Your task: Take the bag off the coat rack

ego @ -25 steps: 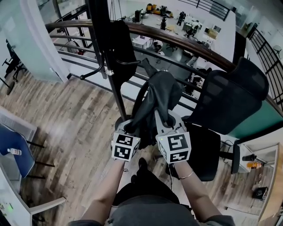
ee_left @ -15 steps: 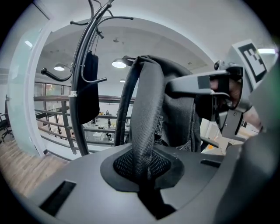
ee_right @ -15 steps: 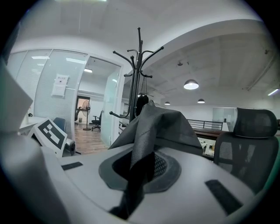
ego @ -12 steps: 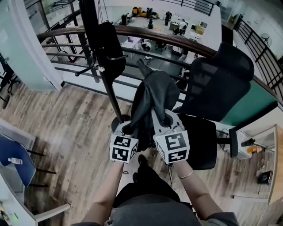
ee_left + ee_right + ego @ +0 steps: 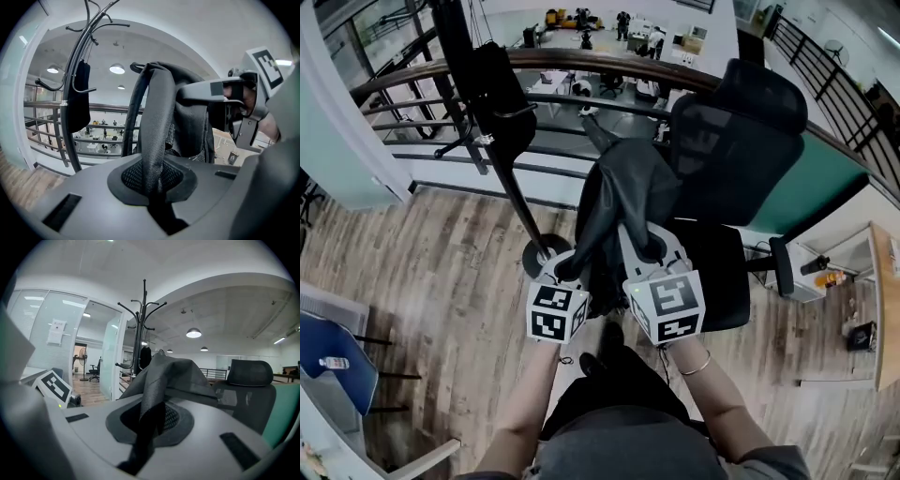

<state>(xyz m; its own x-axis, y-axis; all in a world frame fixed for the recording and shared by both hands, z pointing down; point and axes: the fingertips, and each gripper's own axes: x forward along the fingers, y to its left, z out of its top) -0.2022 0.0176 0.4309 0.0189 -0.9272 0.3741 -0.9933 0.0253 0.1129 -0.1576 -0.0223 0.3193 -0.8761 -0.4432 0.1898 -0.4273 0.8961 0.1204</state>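
Bag (image 5: 630,192): dark, soft, slumped. It hangs apart from the coat rack (image 5: 504,183) and in front of the office chair (image 5: 736,127). It is carried by two webbing straps, apparently to share its weight evenly. The left strap (image 5: 154,136) runs down into the left gripper (image 5: 565,270), whose jaws are pinched on it. The right strap (image 5: 151,397) is nipped likewise in the right gripper (image 5: 649,253). The bag's body rises just beyond both pairs of jaws. A second dark item (image 5: 499,94) hangs on the rack.
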